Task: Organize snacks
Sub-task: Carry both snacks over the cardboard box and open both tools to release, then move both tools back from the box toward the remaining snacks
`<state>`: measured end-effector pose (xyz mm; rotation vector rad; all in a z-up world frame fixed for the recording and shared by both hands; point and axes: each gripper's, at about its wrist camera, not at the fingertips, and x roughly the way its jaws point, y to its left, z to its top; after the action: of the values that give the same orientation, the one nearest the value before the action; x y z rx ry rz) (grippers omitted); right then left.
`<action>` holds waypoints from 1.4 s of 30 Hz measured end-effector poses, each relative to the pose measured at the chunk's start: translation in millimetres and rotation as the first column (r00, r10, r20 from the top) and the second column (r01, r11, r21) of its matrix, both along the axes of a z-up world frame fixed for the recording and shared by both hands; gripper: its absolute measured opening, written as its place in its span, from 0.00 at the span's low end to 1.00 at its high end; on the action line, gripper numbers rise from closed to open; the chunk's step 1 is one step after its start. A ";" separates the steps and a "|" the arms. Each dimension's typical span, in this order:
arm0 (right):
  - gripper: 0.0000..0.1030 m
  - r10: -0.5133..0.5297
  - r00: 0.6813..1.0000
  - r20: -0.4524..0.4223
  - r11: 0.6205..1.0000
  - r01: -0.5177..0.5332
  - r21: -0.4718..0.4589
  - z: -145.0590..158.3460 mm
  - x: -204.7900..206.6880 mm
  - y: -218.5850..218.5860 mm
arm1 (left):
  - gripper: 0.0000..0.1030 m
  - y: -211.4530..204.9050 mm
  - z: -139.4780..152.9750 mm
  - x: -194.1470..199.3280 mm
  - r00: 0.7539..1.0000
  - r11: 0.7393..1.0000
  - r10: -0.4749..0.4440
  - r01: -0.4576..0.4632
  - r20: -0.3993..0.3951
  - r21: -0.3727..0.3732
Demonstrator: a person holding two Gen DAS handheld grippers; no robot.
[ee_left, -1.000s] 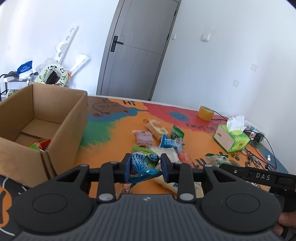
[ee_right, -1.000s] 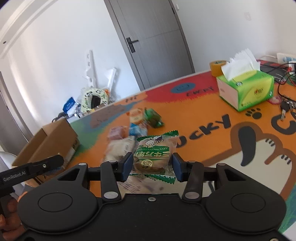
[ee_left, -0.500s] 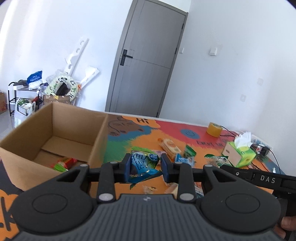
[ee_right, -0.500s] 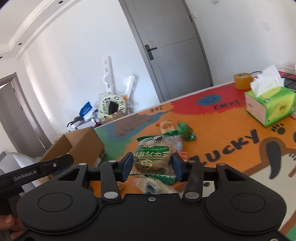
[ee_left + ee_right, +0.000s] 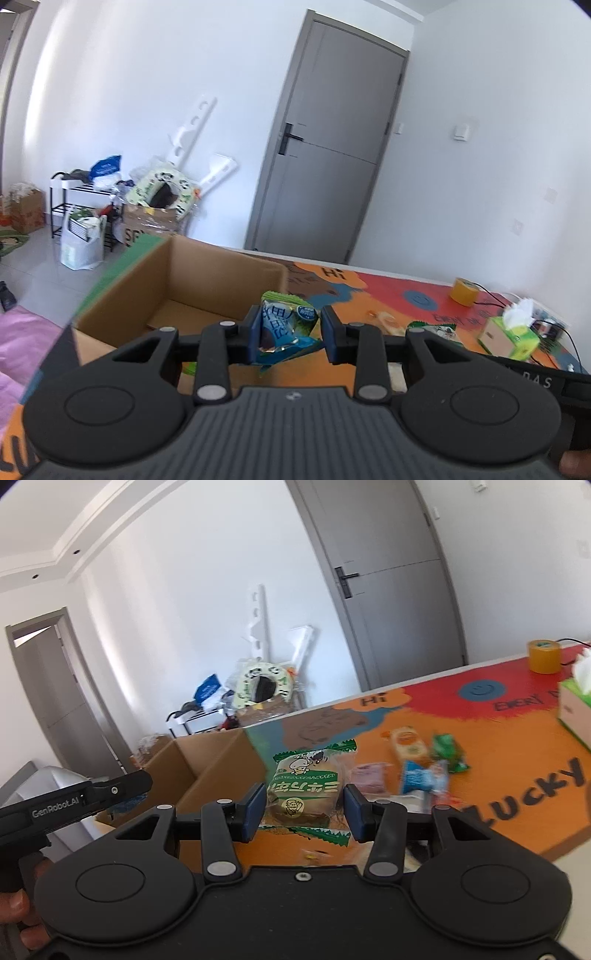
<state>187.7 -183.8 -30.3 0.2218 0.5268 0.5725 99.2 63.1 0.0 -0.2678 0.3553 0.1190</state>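
My left gripper (image 5: 290,332) is shut on a blue and green snack packet (image 5: 286,326) and holds it in the air near the right wall of the open cardboard box (image 5: 177,280). My right gripper (image 5: 304,805) is shut on a green and clear bread packet (image 5: 306,786), held above the table to the right of the box (image 5: 207,764). Several loose snacks (image 5: 424,764) lie on the orange table mat (image 5: 517,760). The other gripper's body shows at the left of the right wrist view (image 5: 74,801).
A green tissue box (image 5: 511,334) and a yellow tape roll (image 5: 463,291) sit at the table's far right, with cables beside them. Beyond the table are a grey door (image 5: 332,147), a black rack (image 5: 81,206) and piled bags and boxes on the floor.
Both grippers have lifted and swung left toward the box with their packets still held. The box now sits closer and more central in both views.
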 end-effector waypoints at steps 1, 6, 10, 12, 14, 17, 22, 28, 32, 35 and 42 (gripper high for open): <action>0.45 0.010 1.000 0.002 1.000 -0.010 0.001 1.1 0.3 5.2 | 0.31 4.6 0.8 -0.3 1.000 1.000 0.011 -0.011 0.003 0.001; 0.45 0.054 0.998 0.014 0.999 -0.053 -0.002 5.2 1.3 29.5 | 0.31 25.6 1.0 1.9 0.998 0.998 0.061 -0.061 0.002 -0.007; 0.45 0.083 0.996 0.024 0.997 -0.083 -0.003 10.5 3.4 46.5 | 0.31 39.3 -0.5 6.8 0.996 0.996 0.091 -0.091 -0.002 -0.014; 0.45 0.095 0.995 0.029 0.995 -0.095 -0.004 12.8 5.0 54.2 | 0.32 43.4 -1.5 9.1 0.995 0.995 0.100 -0.100 -0.006 -0.015; 0.45 0.108 0.994 0.033 0.994 -0.108 -0.005 15.3 5.8 61.8 | 0.32 48.4 -2.0 11.2 0.994 0.994 0.112 -0.112 -0.011 -0.019; 0.45 0.127 0.991 0.038 0.992 -0.126 -0.008 16.9 7.5 73.3 | 0.34 54.3 -3.6 11.3 0.991 0.991 0.131 -0.132 -0.035 -0.030; 0.45 0.164 0.986 0.035 0.986 -0.163 -0.016 18.8 9.1 95.6 | 0.43 68.4 -7.1 6.1 0.984 0.984 0.169 -0.172 -0.058 -0.049; 0.45 0.207 0.978 0.031 0.978 -0.207 -0.009 21.8 11.0 122.1 | 0.46 76.9 -3.0 -6.3 0.983 0.982 0.176 -0.179 -0.050 -0.053; 0.48 0.240 0.970 0.033 0.970 -0.241 0.021 23.7 12.0 133.8 | 0.52 82.2 -0.8 -12.6 0.978 0.978 0.199 -0.202 -0.053 -0.056; 0.64 0.212 0.977 0.020 0.977 -0.212 0.037 22.2 11.6 127.7 | 0.57 81.6 0.6 -16.0 0.978 0.977 0.201 -0.204 -0.052 -0.060; 0.67 0.139 0.990 -0.006 0.989 -0.138 0.045 15.1 7.9 90.0 | 0.86 61.7 6.2 -17.4 0.983 0.982 0.178 -0.180 -0.044 -0.062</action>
<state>195.6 -93.8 -15.2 0.2308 0.5414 0.7192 81.8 124.8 6.3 -0.3634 0.3729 0.2902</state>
